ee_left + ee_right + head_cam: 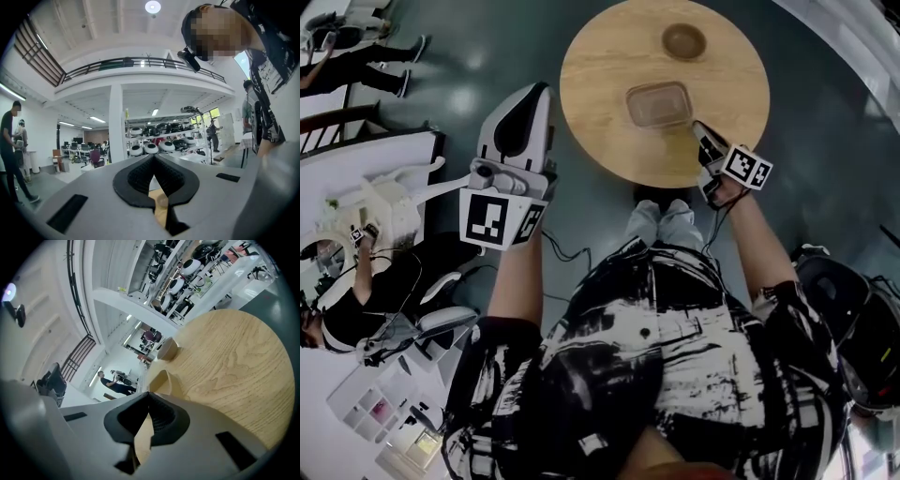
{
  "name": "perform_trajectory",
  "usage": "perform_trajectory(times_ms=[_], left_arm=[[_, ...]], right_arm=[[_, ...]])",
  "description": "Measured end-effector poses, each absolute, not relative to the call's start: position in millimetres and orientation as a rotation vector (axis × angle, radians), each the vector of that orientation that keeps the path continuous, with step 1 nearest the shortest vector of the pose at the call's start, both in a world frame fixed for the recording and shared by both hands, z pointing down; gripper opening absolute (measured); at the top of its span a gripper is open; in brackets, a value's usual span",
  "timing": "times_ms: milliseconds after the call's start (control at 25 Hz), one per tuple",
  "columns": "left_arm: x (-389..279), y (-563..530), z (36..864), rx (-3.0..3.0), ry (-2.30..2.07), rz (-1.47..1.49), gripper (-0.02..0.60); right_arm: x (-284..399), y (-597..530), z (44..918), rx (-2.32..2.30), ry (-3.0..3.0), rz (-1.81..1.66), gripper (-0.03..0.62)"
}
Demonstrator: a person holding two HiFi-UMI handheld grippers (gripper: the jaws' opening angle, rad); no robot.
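With jaws closed on nothing, the left gripper (542,91) is held at the left edge of the round wooden table (600,66), the right gripper (697,127), likewise closed and empty, is positioned against the near right corner of the translucent brown rectangular container (658,104), and the round brown bowl (683,40) is located farther back.

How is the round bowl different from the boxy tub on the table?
The small round brown bowl is circular and sits farther away; the clear brownish rectangular tub is bigger, has corners and lies beside the right gripper. Both look empty and rest on the round wooden table.
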State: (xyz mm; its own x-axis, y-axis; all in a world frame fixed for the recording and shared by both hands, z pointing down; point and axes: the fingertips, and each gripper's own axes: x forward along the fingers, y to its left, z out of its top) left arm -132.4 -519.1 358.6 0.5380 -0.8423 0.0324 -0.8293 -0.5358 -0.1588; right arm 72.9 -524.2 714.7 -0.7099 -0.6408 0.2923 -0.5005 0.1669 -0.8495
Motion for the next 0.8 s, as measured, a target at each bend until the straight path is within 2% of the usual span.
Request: perform_trajectory(times_ms=[280, 520, 800], left_arm=[[-149, -532, 338, -2.614, 1.469, -0.086, -0.002], [-150, -527, 291, -2.591, 1.466, 0.009, -0.002], [-162, -506, 273, -2.568, 1.439, 0.087, -0.002]], right_arm=[[63, -543, 630, -1.061, 2.463, -1.380, 0.003], [66, -560, 490, -1.035, 2.656, -1.003, 0.003], [44, -551, 383, -1.065, 2.887, -0.511, 0.003]])
